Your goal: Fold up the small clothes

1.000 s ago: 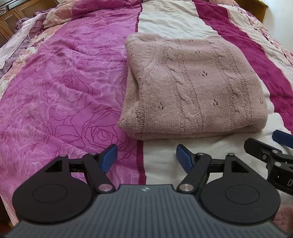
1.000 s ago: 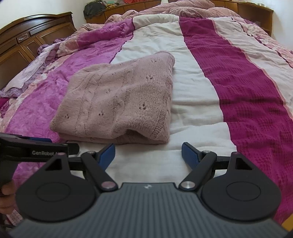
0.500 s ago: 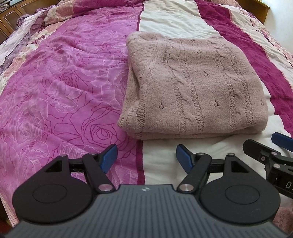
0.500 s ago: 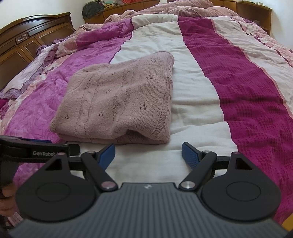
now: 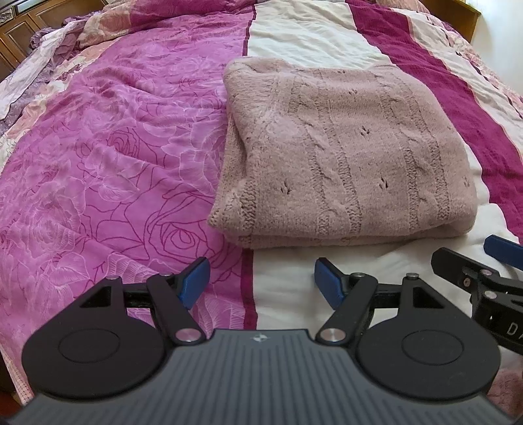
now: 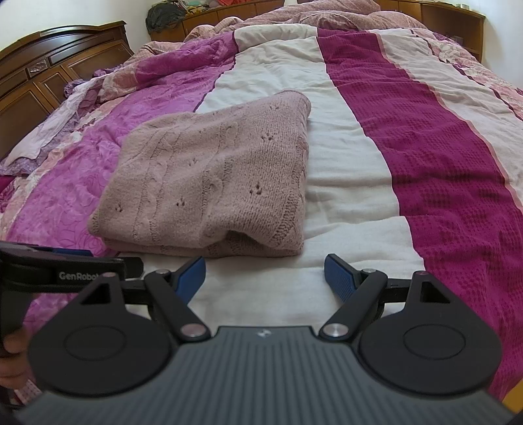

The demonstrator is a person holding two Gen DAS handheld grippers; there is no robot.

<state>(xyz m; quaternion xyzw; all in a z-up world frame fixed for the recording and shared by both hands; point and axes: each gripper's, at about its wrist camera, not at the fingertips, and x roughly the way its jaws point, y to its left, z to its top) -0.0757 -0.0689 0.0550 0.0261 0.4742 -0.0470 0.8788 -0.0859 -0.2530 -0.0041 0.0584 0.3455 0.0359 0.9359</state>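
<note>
A dusty-pink cable-knit sweater [image 5: 346, 153] lies folded into a neat rectangle on the bed; it also shows in the right wrist view [image 6: 215, 176]. My left gripper [image 5: 261, 281] is open and empty, just short of the sweater's near edge. My right gripper [image 6: 264, 274] is open and empty, also just short of that near edge, toward its right corner. Each gripper shows at the edge of the other's view: the right gripper [image 5: 490, 261], the left gripper [image 6: 65, 264].
The bedspread [image 6: 425, 137] has magenta, cream and rose-print pink stripes. A dark wooden headboard [image 6: 49, 65] stands at the far left. Rumpled bedding [image 6: 327, 16] and wooden shelves lie at the far end. The bed's near left edge [image 5: 13, 376] is close.
Both grippers stay open and almost still. The left wrist view has shifted slightly, so the sweater sits a little nearer and lower in it.
</note>
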